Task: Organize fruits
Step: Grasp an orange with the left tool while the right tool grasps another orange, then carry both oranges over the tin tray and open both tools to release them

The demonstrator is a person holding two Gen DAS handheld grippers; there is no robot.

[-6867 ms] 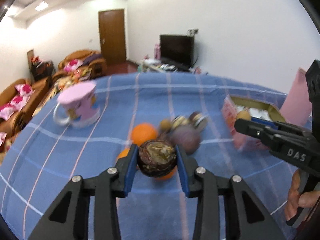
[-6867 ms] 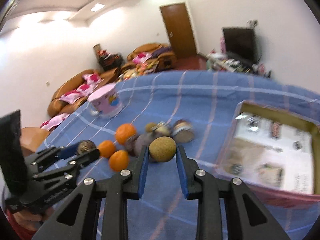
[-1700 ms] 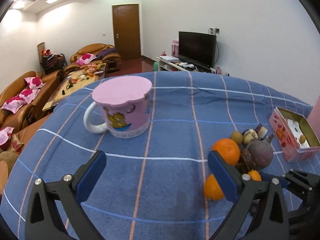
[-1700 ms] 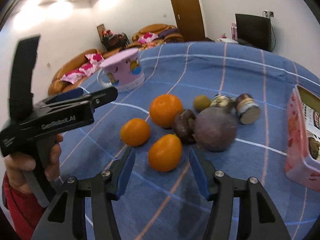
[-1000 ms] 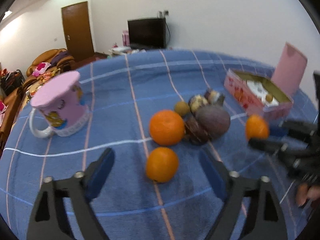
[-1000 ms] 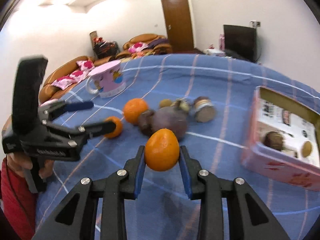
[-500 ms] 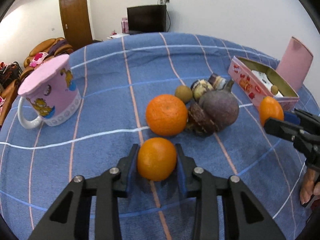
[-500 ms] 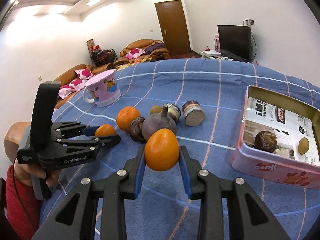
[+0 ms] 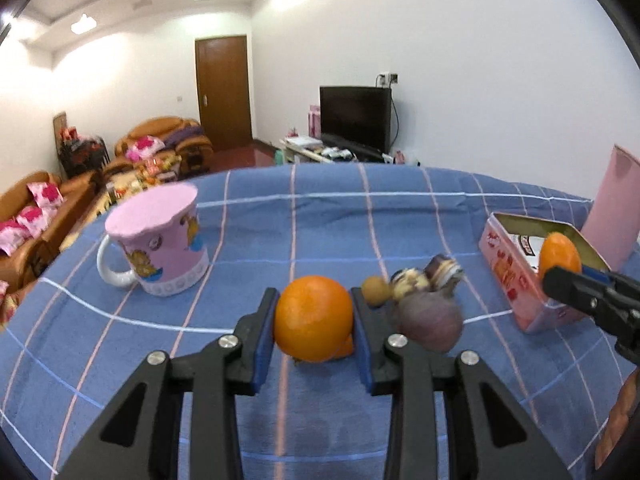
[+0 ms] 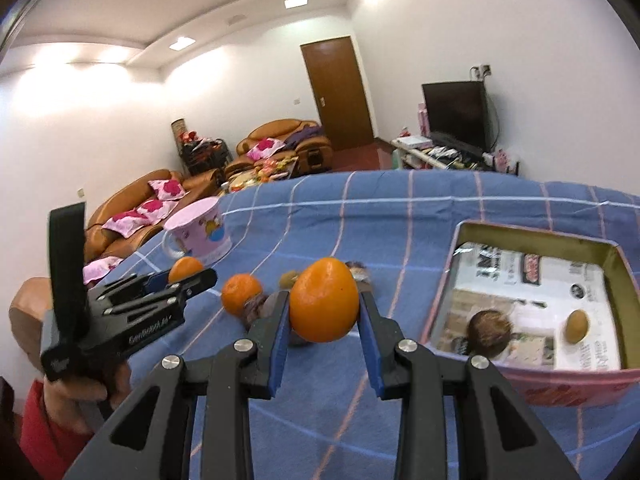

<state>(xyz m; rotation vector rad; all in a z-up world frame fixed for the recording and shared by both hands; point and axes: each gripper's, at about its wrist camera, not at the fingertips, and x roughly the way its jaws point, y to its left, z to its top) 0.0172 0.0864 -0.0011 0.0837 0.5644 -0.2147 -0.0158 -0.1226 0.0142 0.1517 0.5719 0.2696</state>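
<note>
A: Left wrist view: my left claw (image 9: 314, 320) is clamped on an orange (image 9: 313, 317), lifted above the blue desk (image 9: 280, 216), near the purple fruit (image 9: 428, 321).

B: Risk?

A: A round fruit could roll out if I tilt.

B: Right wrist view?

A: My right claw (image 10: 323, 312) pinches another orange (image 10: 323, 305) just left of the pink tin (image 10: 532, 380). I could clip its rim and drop it.
</note>
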